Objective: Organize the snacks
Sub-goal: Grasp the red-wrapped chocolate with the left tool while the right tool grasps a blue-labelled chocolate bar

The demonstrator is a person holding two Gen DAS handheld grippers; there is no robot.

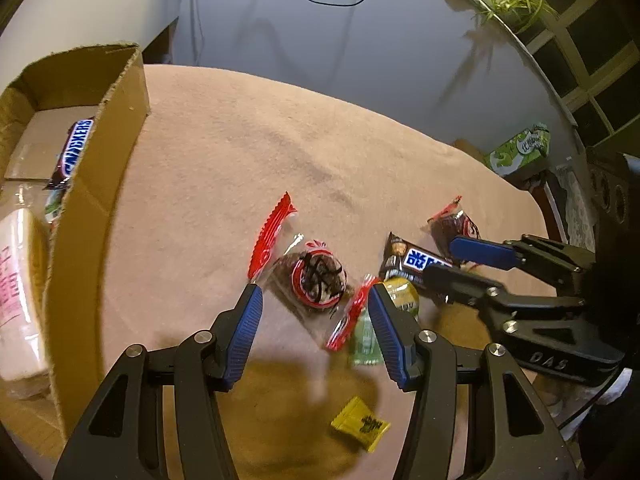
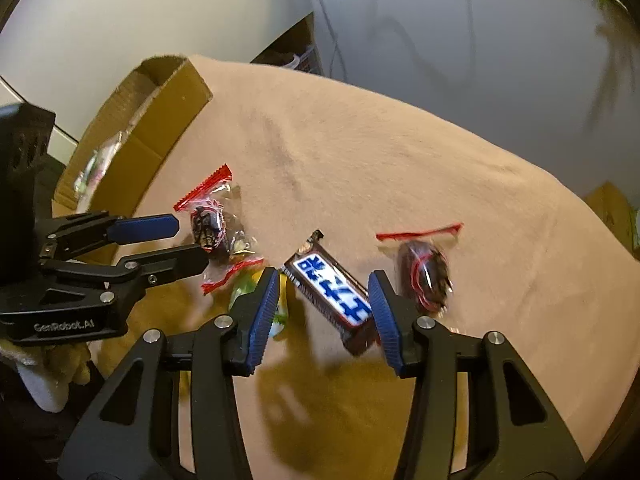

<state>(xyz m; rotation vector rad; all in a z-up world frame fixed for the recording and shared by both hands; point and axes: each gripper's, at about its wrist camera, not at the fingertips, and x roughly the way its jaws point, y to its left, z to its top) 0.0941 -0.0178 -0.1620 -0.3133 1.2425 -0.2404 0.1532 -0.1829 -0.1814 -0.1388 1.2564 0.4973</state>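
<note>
Between the parted jaws of the right gripper (image 2: 324, 312) a dark chocolate bar with a blue-and-white label (image 2: 332, 294) is straddled on the tan cloth (image 2: 360, 152); the pads are not seen pressing it. The bar is judged light, fairly stiff and slick-wrapped, best taken across its narrow middle. The left gripper (image 1: 314, 330) is likewise held apart, over a clear red-edged packet of dark sweet (image 1: 316, 276), which is judged crinkly and soft, best pinched across its bulge. A green-yellow candy (image 1: 402, 296) is crowded between the two targets, a second red-edged packet (image 2: 426, 276) lies just beside the bar, and a yellow sachet (image 1: 360, 428) nearer. The cardboard box (image 1: 100, 168), holding a Snickers bar (image 1: 74, 150), stands at the left
</note>
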